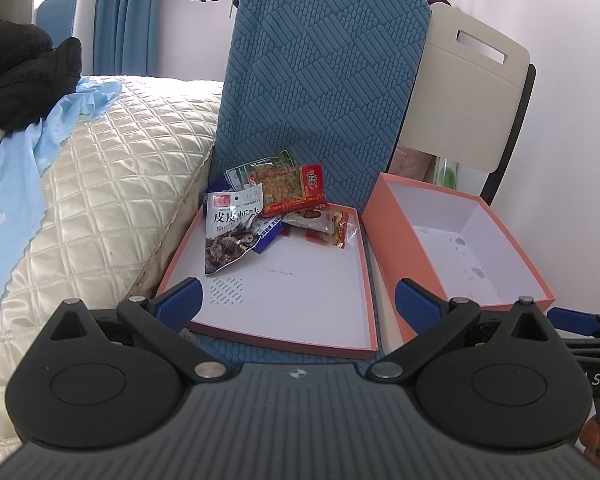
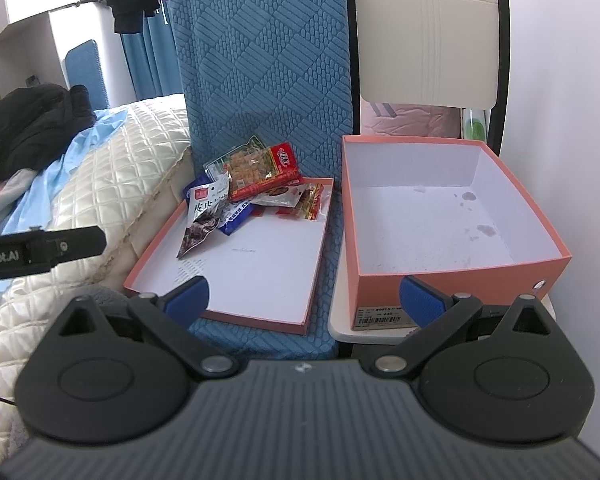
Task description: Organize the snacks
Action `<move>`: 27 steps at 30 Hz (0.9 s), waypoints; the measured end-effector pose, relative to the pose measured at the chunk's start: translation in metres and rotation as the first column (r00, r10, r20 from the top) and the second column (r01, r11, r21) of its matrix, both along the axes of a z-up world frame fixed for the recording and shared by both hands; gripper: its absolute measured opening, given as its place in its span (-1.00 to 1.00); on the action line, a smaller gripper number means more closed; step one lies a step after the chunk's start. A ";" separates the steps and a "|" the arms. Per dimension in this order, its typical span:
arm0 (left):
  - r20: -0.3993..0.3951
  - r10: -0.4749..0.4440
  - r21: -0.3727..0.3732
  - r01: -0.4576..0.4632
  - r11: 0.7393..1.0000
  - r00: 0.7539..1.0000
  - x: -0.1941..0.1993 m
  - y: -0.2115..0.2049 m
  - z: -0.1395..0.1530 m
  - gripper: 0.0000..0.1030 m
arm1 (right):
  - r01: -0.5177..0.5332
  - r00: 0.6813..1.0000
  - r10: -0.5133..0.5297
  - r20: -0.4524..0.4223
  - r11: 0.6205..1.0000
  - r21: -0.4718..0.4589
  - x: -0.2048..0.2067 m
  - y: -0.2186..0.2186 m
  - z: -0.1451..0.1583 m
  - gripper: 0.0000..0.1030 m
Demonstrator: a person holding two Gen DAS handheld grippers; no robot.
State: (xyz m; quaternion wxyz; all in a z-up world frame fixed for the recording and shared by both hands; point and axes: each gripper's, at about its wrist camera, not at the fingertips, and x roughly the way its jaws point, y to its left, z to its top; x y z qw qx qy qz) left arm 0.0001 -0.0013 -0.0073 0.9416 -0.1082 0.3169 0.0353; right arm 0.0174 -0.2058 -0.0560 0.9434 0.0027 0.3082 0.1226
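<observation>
Several snack packets lie piled at the far end of a shallow orange box lid (image 1: pixel 332 340) (image 2: pixel 220 316): a grey shrimp packet (image 1: pixel 230 236) (image 2: pixel 202 220), a red packet (image 1: pixel 290 188) (image 2: pixel 264 172), a blue one (image 1: pixel 269 234) (image 2: pixel 236 216) and a small clear-and-red one (image 1: pixel 320 224) (image 2: pixel 296 200). To the right stands a deep orange box (image 1: pixel 392 248) (image 2: pixel 440 292), white inside with a few stains and nothing in it. My left gripper (image 1: pixel 299 300) hangs open above the lid's near edge. My right gripper (image 2: pixel 304 296) is open too, between lid and box, holding nothing.
The lid rests on a blue patterned chair seat (image 1: pixel 300 356) (image 2: pixel 268 340) with a tall backrest (image 1: pixel 320 72) (image 2: pixel 260 52). The deep box sits on a cream chair (image 1: pixel 468 92) (image 2: pixel 428 40). A quilted cream bed (image 1: pixel 100 184) (image 2: pixel 112 176) with dark clothes lies left. The white wall is right.
</observation>
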 end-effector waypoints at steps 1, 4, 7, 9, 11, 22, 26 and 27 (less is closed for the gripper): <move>0.000 0.000 0.000 0.000 1.000 1.000 0.000 0.000 0.000 1.00 | 0.000 1.000 0.000 -0.001 1.000 0.000 0.000 0.000 0.000 1.00; -0.003 -0.001 -0.003 0.001 1.000 1.000 0.000 -0.001 -0.001 1.00 | -0.001 1.000 0.001 -0.002 1.000 0.001 0.000 0.000 -0.001 1.00; -0.019 -0.005 -0.012 0.005 1.000 1.000 0.003 -0.002 -0.005 1.00 | -0.005 1.000 0.005 -0.001 1.000 0.008 0.000 -0.001 -0.003 1.00; -0.019 -0.005 -0.006 0.005 1.000 1.000 0.004 -0.003 -0.006 1.00 | -0.006 1.000 0.006 -0.016 1.000 0.008 0.002 0.001 -0.008 1.00; -0.023 -0.007 -0.003 0.007 1.000 1.000 0.004 -0.003 -0.007 1.00 | -0.001 1.000 0.002 -0.020 1.000 0.009 0.003 0.001 -0.011 1.00; -0.037 -0.024 0.015 0.024 1.000 0.999 0.021 -0.005 -0.024 1.00 | 0.004 0.999 -0.003 -0.032 1.000 0.023 0.010 0.001 -0.022 1.00; -0.028 -0.028 0.000 0.028 1.000 0.999 0.032 -0.001 -0.030 1.00 | 0.017 0.999 -0.016 -0.033 0.999 0.037 0.018 0.001 -0.028 1.00; -0.028 -0.032 0.002 0.032 0.999 0.999 0.035 -0.001 -0.032 1.00 | 0.015 0.999 -0.013 -0.036 0.999 0.039 0.020 0.002 -0.029 1.00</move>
